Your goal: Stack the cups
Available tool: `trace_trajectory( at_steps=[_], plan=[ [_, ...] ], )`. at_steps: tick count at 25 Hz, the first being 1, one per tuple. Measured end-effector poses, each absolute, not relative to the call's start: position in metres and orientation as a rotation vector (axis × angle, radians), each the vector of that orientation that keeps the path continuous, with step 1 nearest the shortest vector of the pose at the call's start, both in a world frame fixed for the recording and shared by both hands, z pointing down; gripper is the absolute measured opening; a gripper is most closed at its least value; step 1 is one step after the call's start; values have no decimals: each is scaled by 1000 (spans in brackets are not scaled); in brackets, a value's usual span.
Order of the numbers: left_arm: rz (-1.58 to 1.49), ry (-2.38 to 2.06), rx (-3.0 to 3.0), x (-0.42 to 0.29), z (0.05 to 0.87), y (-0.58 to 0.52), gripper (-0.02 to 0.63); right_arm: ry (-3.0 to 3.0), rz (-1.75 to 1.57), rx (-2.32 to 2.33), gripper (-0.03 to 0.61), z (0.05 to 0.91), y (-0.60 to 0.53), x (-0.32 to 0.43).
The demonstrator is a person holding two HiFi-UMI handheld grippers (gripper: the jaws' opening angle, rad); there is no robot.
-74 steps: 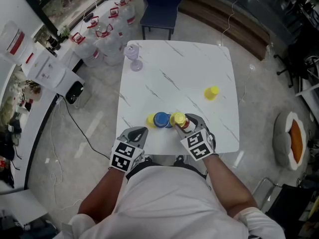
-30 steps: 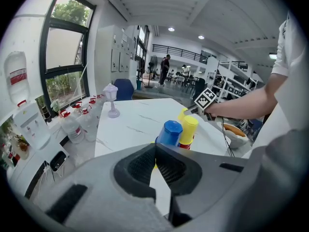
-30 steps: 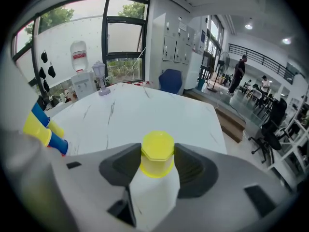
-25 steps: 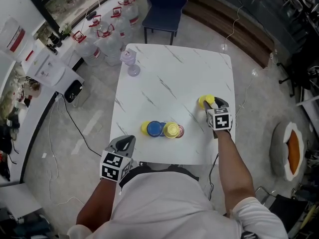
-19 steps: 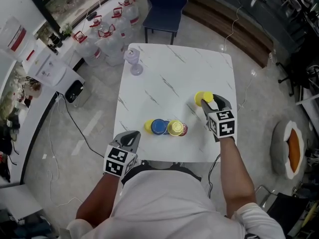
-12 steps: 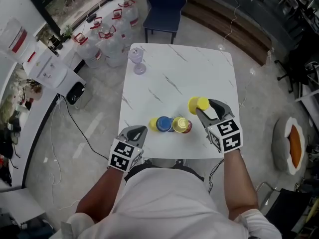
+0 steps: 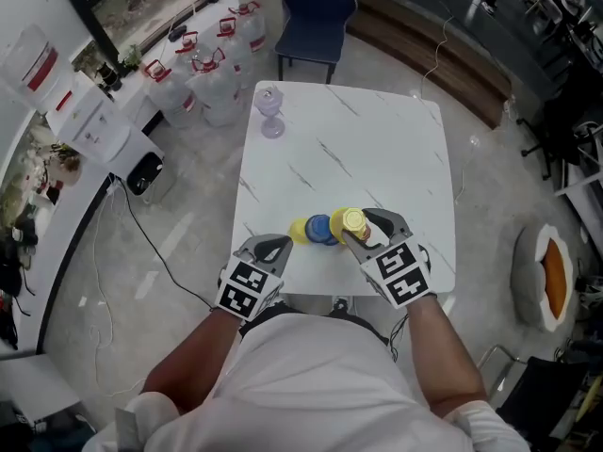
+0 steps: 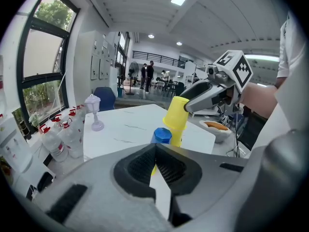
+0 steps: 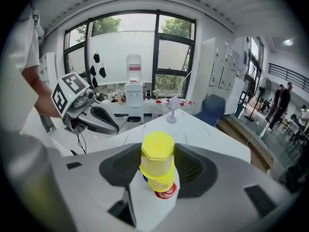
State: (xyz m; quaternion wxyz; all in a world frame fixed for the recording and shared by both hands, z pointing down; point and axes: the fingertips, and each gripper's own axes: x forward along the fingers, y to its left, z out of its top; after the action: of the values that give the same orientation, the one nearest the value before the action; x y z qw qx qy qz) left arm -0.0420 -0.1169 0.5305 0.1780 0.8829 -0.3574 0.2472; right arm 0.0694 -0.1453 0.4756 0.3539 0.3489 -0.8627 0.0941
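My right gripper is shut on an upside-down yellow cup and holds it over the cluster of cups at the near edge of the white table. In the right gripper view this yellow cup sits between the jaws, directly above another yellow cup on a red cup; I cannot tell whether they touch. A blue cup and a further yellow cup stand just left. My left gripper hovers at the table's near edge, jaws shut and empty, pointed at the blue cup.
A pale purple goblet-shaped ornament stands at the table's far left corner. A blue chair is behind the table. Several water bottles stand on the floor at left, and an orange cushion lies at right.
My right gripper has carried the yellow cup from the table's right side leftward and toward me, up over the cluster. The left gripper has stayed by the near edge.
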Motion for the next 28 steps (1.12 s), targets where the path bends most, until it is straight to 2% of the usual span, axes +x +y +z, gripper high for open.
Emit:
trace_trajectory(
  at_steps=[16,20,28],
  plan=[
    [681,-1005,2489,-45,530,-105,8,-2204,231,872,221,490,-148,53],
    [686,-1005,2483,-45,532,-104,8,-2204,222,883,273,486,-147,55],
    [657,-1002,2503,-42,527,-109,8,-2316,297,1014,259,466,-135,86]
  ],
)
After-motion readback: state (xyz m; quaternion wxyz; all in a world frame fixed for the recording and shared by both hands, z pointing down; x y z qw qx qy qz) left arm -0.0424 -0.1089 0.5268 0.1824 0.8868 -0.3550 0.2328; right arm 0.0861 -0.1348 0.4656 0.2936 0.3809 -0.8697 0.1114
